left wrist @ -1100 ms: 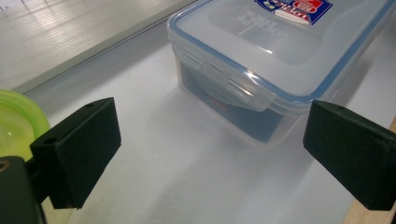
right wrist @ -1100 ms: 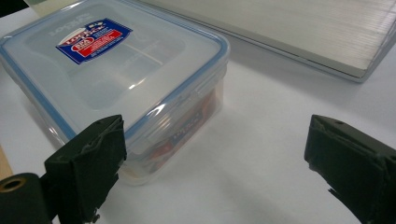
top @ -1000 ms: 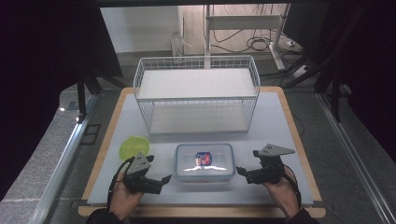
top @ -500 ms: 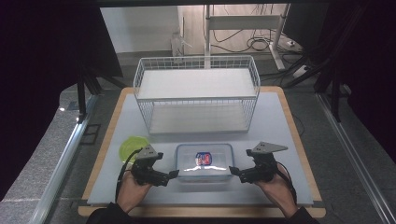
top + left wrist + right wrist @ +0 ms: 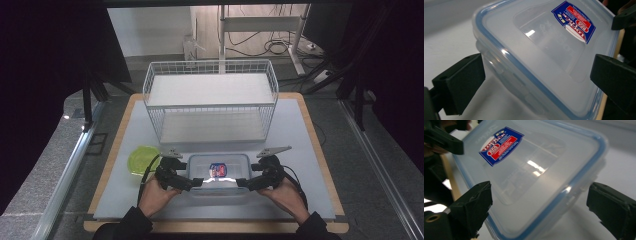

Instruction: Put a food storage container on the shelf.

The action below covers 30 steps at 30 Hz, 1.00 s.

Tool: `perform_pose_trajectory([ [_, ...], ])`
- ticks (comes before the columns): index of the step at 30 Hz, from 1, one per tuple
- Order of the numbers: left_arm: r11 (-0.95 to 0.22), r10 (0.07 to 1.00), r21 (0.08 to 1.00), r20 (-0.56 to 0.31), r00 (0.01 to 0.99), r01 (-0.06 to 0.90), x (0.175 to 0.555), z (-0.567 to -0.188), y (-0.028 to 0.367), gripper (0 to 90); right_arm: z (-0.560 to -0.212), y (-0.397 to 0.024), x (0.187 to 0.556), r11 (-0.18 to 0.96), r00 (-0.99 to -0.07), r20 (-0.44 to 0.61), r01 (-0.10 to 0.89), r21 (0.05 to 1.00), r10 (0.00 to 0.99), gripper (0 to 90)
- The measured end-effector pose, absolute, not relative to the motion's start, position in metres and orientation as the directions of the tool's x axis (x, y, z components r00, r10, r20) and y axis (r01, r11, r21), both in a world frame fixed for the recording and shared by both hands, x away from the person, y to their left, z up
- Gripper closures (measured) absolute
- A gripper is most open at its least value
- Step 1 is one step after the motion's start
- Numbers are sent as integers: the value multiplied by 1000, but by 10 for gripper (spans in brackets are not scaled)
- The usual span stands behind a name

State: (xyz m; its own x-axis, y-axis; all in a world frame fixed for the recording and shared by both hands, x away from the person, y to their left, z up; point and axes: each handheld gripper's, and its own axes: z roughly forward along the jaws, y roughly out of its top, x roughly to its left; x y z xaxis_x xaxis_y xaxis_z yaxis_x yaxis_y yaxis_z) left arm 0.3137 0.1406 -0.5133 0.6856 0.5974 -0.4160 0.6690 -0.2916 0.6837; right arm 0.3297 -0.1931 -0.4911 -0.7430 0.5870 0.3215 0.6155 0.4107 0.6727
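**Both grippers flank the clear box at the near edge of the table**

Here we are at the front of the table (image 5: 300, 130), and the clear plastic container (image 5: 218, 175) sits flat on the white mat, just in front of the white wire rack (image 5: 210, 97). Its lid, blue seal running round the rim, is on, with a blue and red sticker (image 5: 218, 169) on top.

The left gripper (image 5: 196, 182) comes in at the box's left end, the right gripper (image 5: 242, 183) at its right end, each held in a hand from the near side. In the left gripper view the fingers (image 5: 461, 83) are spread wide, a corner of the container (image 5: 544, 50) sitting between them with a gap on either side. The right gripper view tells the same story: fingers (image 5: 474, 207) well apart, the box's corner (image 5: 536, 175) between them, neither pad clearly touching the plastic. Across the lid, the opposite gripper's finger peeks in at each view's far edge.

Off to the left, a yellow-green disc (image 5: 143, 159) lies on the mat just beside the left gripper.
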Motion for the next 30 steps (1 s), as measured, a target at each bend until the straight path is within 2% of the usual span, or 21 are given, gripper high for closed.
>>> perform_pose_trajectory([
  [1, -288, 586, 676, -436, 683, 678, 315, -515, 140, 9, -494, -192, 334, 396, -728, 361, 642, 657, 582, 61],
  [4, -287, 586, 667, -445, 677, 687, 315, -516, 140, 1, -495, -193, 338, 384, -717, 386, 659, 647, 581, 76],
  [5, -285, 578, 656, -464, 672, 699, 315, -517, 140, 2, -498, -195, 342, 370, -700, 439, 689, 623, 564, 83],
  [10, -296, 576, 629, -483, 660, 718, 313, -516, 141, 23, -496, -196, 340, 374, -696, 438, 693, 617, 569, 116],
  [12, -309, 576, 624, -478, 663, 718, 311, -513, 142, 64, -495, -197, 339, 374, -691, 443, 700, 609, 571, 139],
  [17, -286, 570, 670, -456, 684, 685, 296, -506, 154, 216, -488, -206, 328, 347, -677, 459, 710, 613, 575, 302],
  [18, -286, 570, 670, -456, 684, 685, 296, -506, 154, 250, -488, -206, 328, 347, -677, 459, 710, 613, 575, 302],
  [19, -278, 570, 680, -451, 686, 679, 293, -505, 156, 250, -487, -209, 326, 342, -681, 458, 705, 622, 571, 335],
  [23, -238, 571, 712, -448, 688, 661, 280, -503, 162, 386, -481, -215, 314, 321, -683, 455, 696, 642, 572, 446],
  [25, -215, 574, 718, -455, 680, 662, 277, -503, 163, 416, -480, -218, 311, 316, -681, 462, 699, 642, 568, 481],
  [30, -174, 583, 716, -479, 656, 677, 274, -503, 163, 445, -478, -219, 307, 308, -670, 465, 707, 636, 579, 501],
])
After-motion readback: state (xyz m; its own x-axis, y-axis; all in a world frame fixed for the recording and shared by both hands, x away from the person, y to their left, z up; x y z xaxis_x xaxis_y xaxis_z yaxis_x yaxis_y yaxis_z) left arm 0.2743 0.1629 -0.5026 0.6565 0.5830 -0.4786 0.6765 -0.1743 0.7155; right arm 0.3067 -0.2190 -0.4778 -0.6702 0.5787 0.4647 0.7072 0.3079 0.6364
